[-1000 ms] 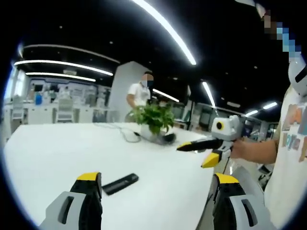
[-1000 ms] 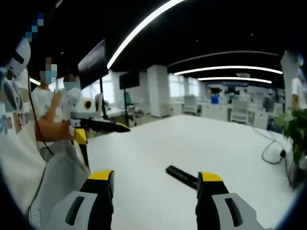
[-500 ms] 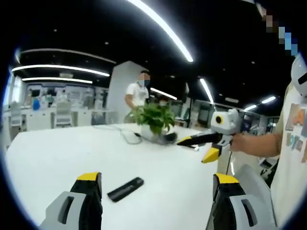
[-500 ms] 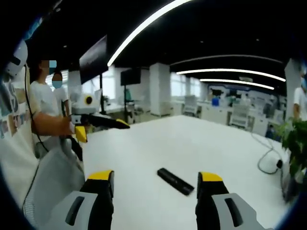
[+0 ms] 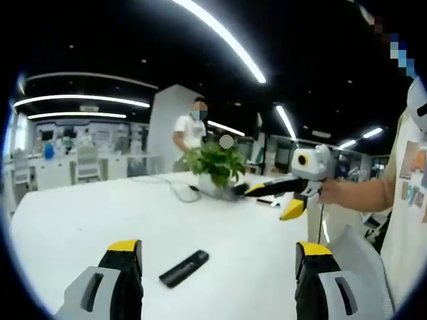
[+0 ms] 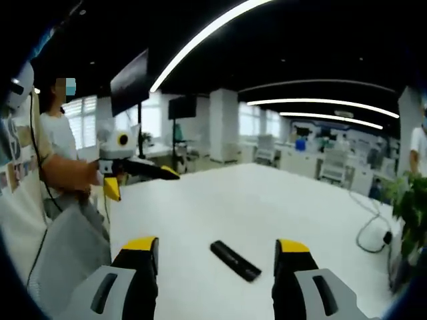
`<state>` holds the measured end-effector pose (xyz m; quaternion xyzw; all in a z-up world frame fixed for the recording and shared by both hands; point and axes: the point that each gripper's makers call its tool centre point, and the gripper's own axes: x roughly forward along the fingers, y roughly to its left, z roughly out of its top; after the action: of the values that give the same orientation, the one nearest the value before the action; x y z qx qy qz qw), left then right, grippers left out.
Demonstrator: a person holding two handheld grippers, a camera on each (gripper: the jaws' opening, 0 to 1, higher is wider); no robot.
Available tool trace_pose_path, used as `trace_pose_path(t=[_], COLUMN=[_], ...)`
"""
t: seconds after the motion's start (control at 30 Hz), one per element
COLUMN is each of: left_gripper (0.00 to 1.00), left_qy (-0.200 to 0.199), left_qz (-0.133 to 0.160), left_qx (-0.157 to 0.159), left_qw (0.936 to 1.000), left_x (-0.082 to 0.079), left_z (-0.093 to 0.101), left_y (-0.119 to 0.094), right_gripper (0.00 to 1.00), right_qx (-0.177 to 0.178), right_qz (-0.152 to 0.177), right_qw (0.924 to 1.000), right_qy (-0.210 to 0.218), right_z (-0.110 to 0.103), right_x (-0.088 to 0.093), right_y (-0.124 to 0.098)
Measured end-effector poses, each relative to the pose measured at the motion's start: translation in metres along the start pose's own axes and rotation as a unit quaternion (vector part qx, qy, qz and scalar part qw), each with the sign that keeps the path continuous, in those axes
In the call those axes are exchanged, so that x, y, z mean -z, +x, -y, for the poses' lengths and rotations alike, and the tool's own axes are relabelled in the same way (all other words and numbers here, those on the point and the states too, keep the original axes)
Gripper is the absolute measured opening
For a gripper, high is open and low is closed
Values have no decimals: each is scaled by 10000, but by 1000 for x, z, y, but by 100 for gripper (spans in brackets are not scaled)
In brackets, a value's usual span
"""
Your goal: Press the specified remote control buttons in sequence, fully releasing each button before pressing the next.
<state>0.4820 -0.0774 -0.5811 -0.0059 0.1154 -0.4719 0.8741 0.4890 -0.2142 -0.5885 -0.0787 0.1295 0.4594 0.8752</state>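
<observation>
The remote control lies flat on the white counter, alone on a bare part of it, so its buttons are free to reach from above. In both views it sits between the jaws, well apart from them.

You hold your left tool wide open with nothing in it, low over the near edge of the counter and pointing at the remote. Your right tool is the same: its jaws stand far apart and empty, aimed at the remote control from the other side.

Each tool appears in the other view, held level in a hand above the counter edge. I judge that no button is pressed yet. A potted plant and a cable stay farther back.
</observation>
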Motion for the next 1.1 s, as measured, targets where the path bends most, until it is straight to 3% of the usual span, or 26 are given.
trace_pose_path(t=[0.6, 1.1], left_gripper=[94, 91], left_qy=[142, 258], left_qz=[-284, -522], left_qx=[214, 310], left_qw=[9993, 9978], left_x=[8, 13], left_z=[-23, -41], left_y=[26, 45], right_gripper=[69, 68], right_qx=[-205, -461], right_qz=[-181, -545], right_qw=[9992, 9956], right_qy=[-286, -602], right_z=[27, 51], right_x=[-3, 10], right_y=[27, 43])
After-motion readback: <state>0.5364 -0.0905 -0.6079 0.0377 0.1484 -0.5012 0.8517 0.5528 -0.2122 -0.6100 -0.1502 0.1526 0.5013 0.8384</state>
